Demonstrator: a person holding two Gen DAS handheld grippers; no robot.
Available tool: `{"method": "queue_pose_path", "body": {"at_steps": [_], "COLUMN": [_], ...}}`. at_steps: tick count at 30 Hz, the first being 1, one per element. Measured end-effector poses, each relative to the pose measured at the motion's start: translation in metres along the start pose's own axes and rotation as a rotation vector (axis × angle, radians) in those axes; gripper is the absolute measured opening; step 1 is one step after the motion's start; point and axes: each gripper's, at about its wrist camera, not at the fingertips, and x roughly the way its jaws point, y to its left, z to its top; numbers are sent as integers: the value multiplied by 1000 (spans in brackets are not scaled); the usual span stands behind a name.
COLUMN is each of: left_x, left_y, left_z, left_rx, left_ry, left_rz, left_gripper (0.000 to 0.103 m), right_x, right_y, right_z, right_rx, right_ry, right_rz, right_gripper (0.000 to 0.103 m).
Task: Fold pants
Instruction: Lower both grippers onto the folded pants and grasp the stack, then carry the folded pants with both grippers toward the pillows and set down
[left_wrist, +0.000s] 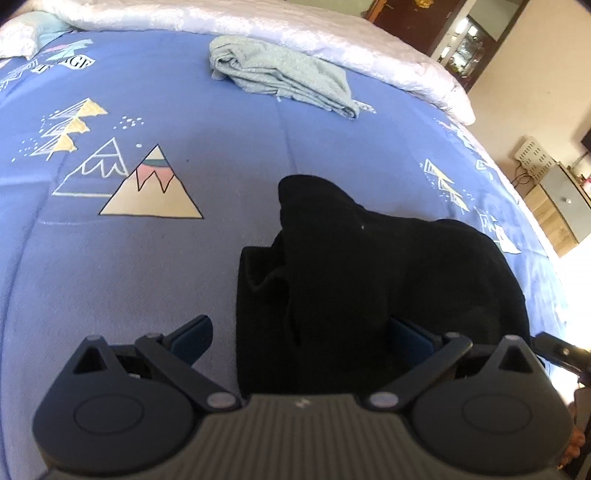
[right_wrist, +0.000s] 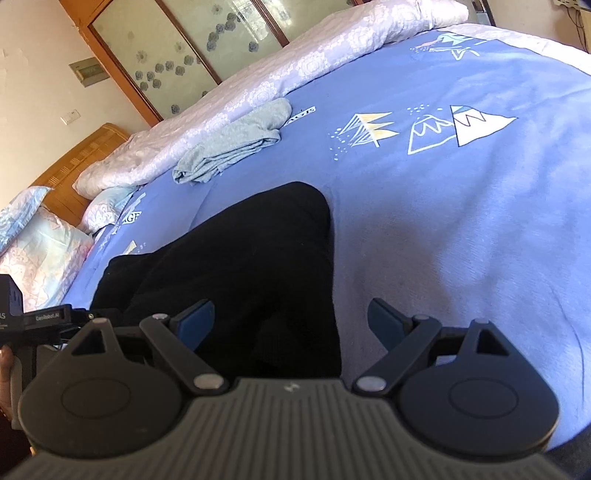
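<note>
**Obs 1:** Both claws spread wide, nothing pinched. Left claw (left_wrist: 299, 332) hangs over the black pants (left_wrist: 369, 277); cloth bunches up between its blue pads and hides part of the right-hand pad, but I see no squeeze on it. Right claw (right_wrist: 291, 321) straddles the pants' edge (right_wrist: 240, 266), one pad over the fabric, the other over bare bedspread (right_wrist: 461, 221).

**Obs 2:** Where do the pants lie?

**Obs 1:** On the blue bedspread, at the near side of the bed, in a rumpled heap with one lobe pushed up toward the printed mountains. Not flat, and no clean crease that I can make out.

**Obs 2:** Step in hand, then?

**Obs 1:** My reading: approach for a grasp, the folding proper not yet begun or barely so. Next move wants each claw lowered onto a real edge, waistband or hem, then closed. Trouble is that the black cloth shows almost no seams, so choosing the edge is guesswork from here.

**Obs 2:** Other cloth about?

**Obs 1:** A grey-green garment (left_wrist: 280, 81), loosely folded, sits well apart beside the pale quilt (left_wrist: 332, 33).

**Obs 2:** Any lettering?

**Obs 1:** A bedspread tag ends in "AGE" (left_wrist: 75, 63). The other tool (right_wrist: 37, 321) at the right view's edge reads roughly "GenRobot.AI". Small pale mark on each claw body, unreadable.
</note>
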Motion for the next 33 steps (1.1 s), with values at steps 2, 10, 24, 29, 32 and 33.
{"method": "queue_pose_path", "body": {"at_steps": [2,10,24,29,32,33], "left_x": [-7,-2,23,2,-10,-14], "left_y": [0,18,-6,-11,-22,-24], "left_z": [-2,3,-3,-8,-10,-10], "left_rx": [32,-8,-75,-66,-29,-24], "left_ry": [-20,27,48,-5,-39,-50], "left_rz": [14,-24,-93,-62,-35,-37], "left_gripper": [103,103,80,57,48,46], "right_x": [3,11,31,32,24,20], "right_y": [-2,-5,10,32,41,43], "right_z": [0,-6,-1,0,0,-1], "right_rx": [10,43,-21,-138,-186,-188], "right_ry": [8,37,73,100,72,58], "right_rz": [-3,-5,16,33,1,6], "right_gripper": [92,92,92,34,20,20]}}
